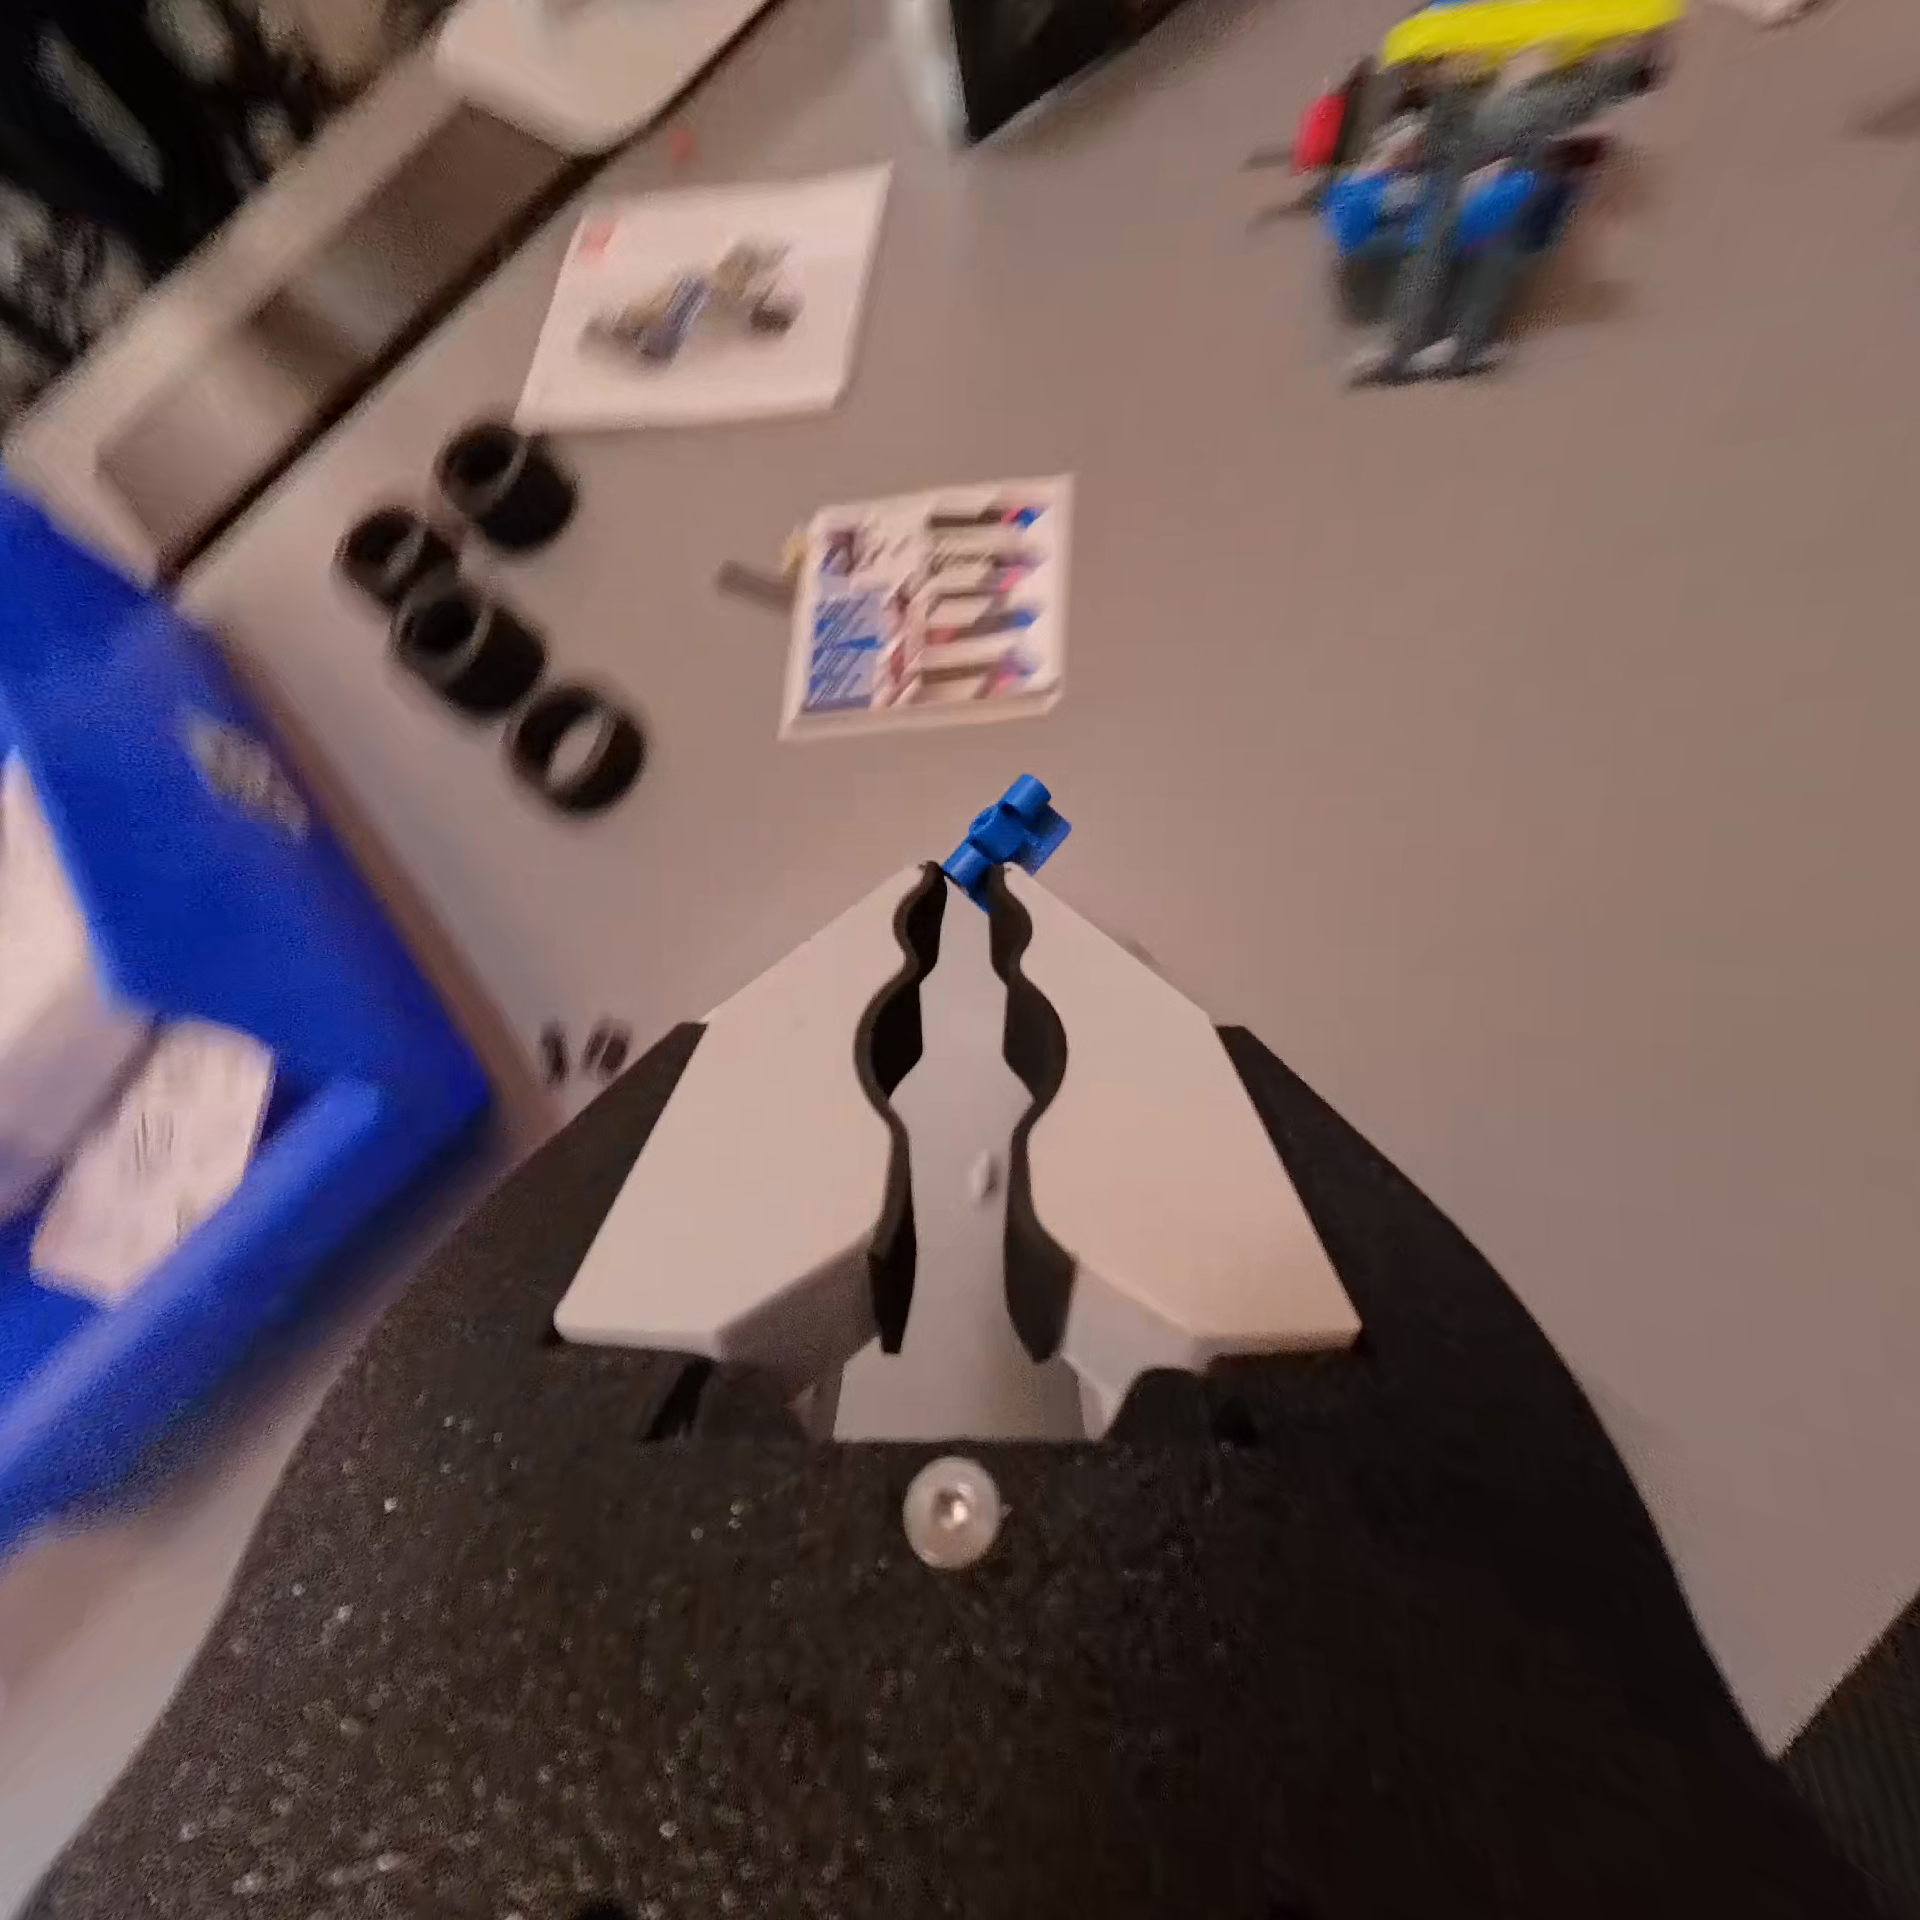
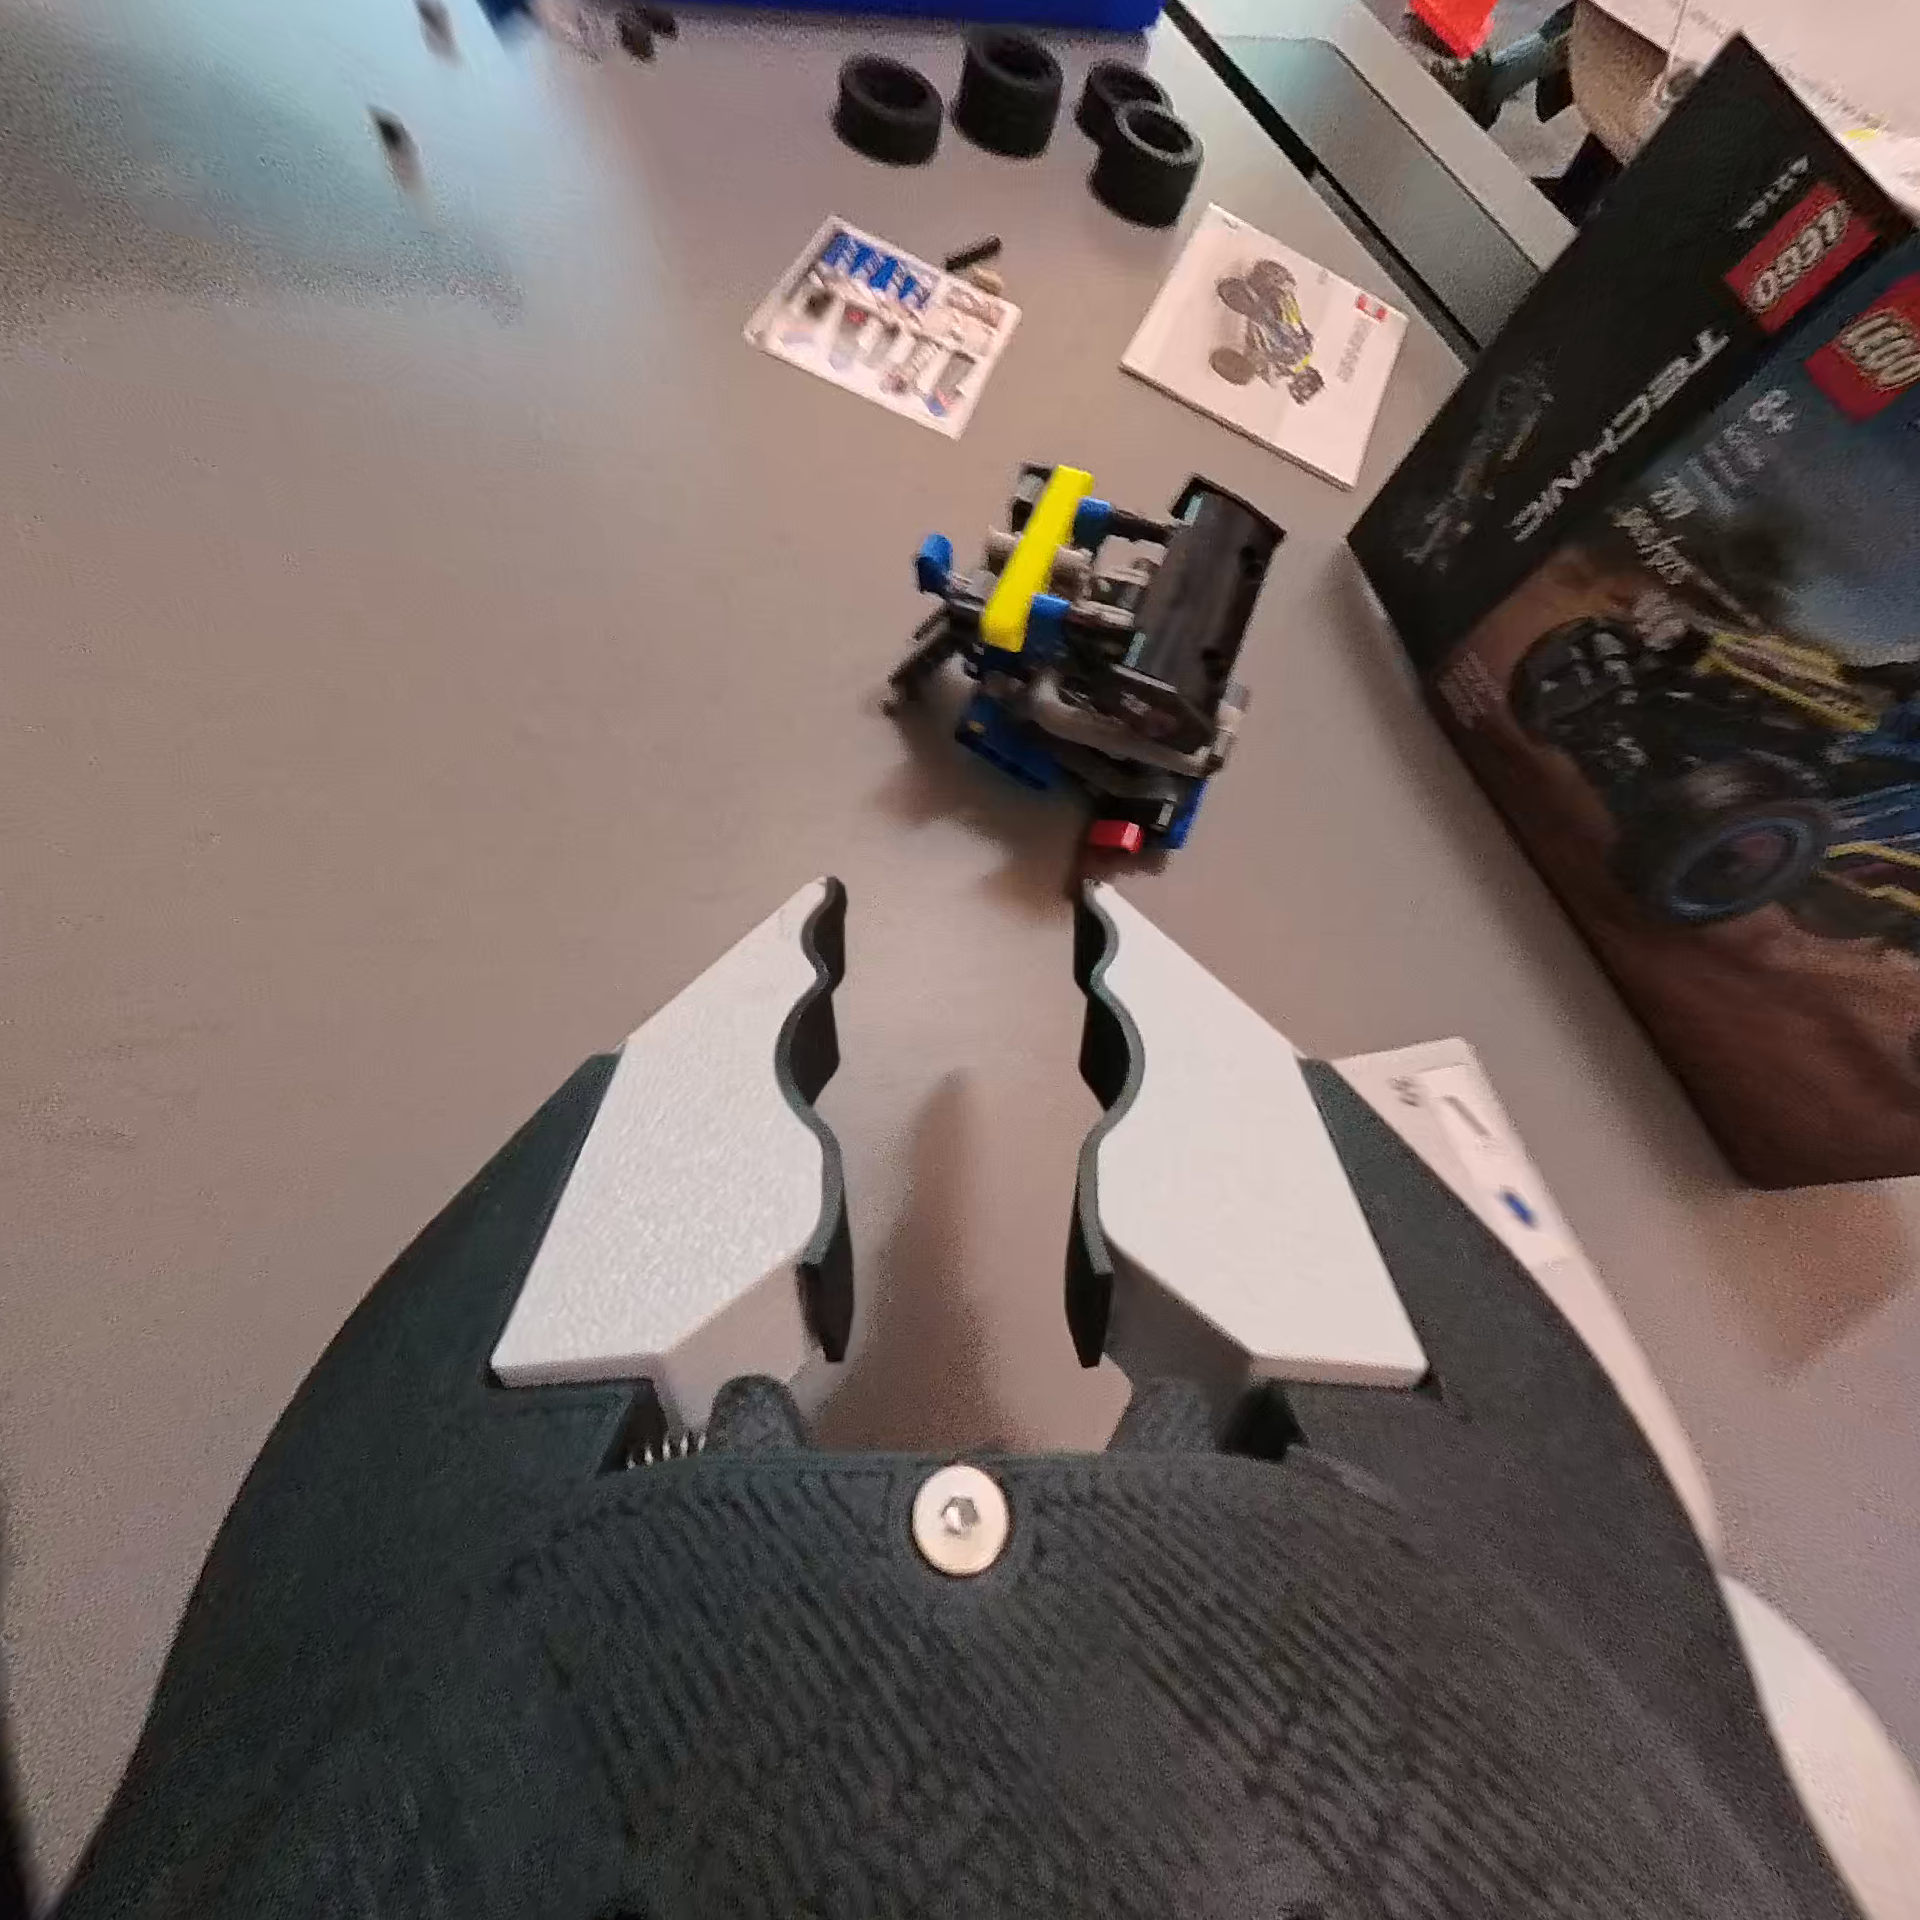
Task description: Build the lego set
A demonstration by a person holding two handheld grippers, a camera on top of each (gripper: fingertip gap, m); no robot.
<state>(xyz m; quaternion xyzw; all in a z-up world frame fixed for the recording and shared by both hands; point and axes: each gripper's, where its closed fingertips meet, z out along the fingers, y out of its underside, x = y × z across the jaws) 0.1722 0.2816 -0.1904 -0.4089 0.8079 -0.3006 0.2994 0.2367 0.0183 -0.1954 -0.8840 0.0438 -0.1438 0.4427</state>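
My left gripper point(image 1: 966, 883) is shut on a small blue lego connector piece point(image 1: 1006, 836), pinched at the fingertips above the grey table. The part-built lego model point(image 1: 1455, 208), blue, grey and yellow, stands far off at the upper right of the left wrist view, blurred. In the right wrist view the same model point(image 2: 1081, 644) stands just beyond my right gripper point(image 2: 956, 899), which is open and empty, its tips a little short of the model's red piece point(image 2: 1117, 834).
Several black tyres point(image 1: 499, 613) point(image 2: 1018, 104) lie on the table. A sticker sheet point(image 1: 930, 608) point(image 2: 883, 322) and an instruction booklet point(image 1: 712, 301) point(image 2: 1268, 348) lie flat. A blue bin point(image 1: 187, 987) is at left. The set's box point(image 2: 1704, 623) stands at right. Left tips to right tips: about 30 centimeters.
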